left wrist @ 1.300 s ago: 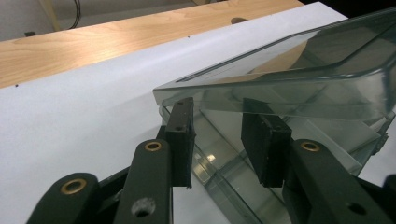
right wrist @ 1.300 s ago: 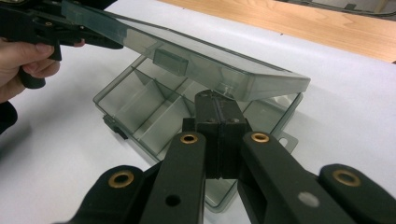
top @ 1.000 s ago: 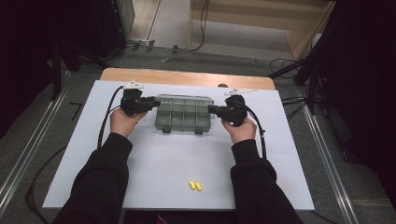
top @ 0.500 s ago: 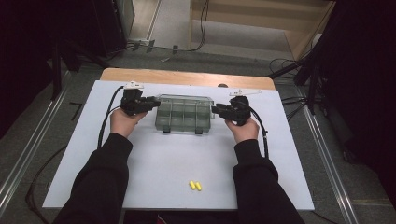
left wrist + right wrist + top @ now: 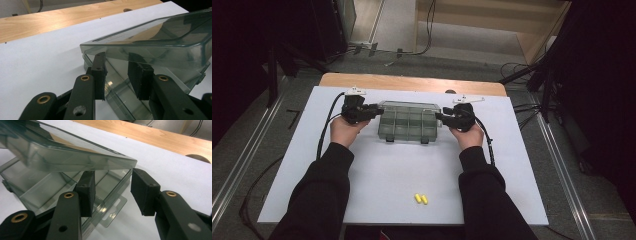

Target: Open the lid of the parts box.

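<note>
A clear grey compartment box lies in the middle of the white table sheet. My left gripper is at its left end and my right gripper at its right end. In the left gripper view the lid stands tilted up off the base, and my left gripper is open just under the lid's edge. In the right gripper view the raised lid hangs over the empty compartments, and my right gripper is open astride the box's end wall.
Two small yellow pieces lie near the front edge of the sheet. A wooden strip runs along the table's far side. Cables trail from both grippers past the person's sleeves. A hang tab juts from the box's end.
The right hand shifted slightly at the box's end. The box and the left gripper stay where they were.
</note>
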The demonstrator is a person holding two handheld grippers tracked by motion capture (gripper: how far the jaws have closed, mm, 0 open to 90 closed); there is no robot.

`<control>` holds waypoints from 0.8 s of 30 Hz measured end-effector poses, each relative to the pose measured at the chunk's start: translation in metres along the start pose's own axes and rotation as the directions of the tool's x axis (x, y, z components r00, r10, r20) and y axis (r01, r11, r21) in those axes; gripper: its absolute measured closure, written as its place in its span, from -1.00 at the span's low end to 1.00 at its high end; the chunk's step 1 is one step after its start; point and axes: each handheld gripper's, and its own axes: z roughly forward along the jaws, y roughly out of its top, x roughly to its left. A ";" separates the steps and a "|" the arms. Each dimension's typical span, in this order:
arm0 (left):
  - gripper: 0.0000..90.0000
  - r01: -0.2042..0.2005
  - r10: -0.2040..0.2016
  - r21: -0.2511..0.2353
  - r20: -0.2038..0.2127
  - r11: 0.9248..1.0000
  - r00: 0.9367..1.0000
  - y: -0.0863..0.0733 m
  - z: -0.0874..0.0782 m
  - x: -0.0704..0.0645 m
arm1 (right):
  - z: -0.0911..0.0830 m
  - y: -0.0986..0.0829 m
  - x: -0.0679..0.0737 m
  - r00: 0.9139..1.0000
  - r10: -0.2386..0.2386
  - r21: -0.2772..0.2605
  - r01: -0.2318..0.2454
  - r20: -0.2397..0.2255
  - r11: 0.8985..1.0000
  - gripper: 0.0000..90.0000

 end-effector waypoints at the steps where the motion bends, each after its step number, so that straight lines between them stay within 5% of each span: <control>1: 0.49 0.002 -0.002 0.000 0.002 1.000 1.000 0.000 0.000 0.000 | 0.000 0.000 0.000 1.000 0.000 0.000 0.000 0.000 1.000 0.18; 24: 0.44 0.003 -0.003 -0.026 -0.017 1.000 1.000 0.001 0.001 0.001 | 0.009 0.015 0.005 0.999 -0.033 -0.042 0.033 0.007 0.999 0.29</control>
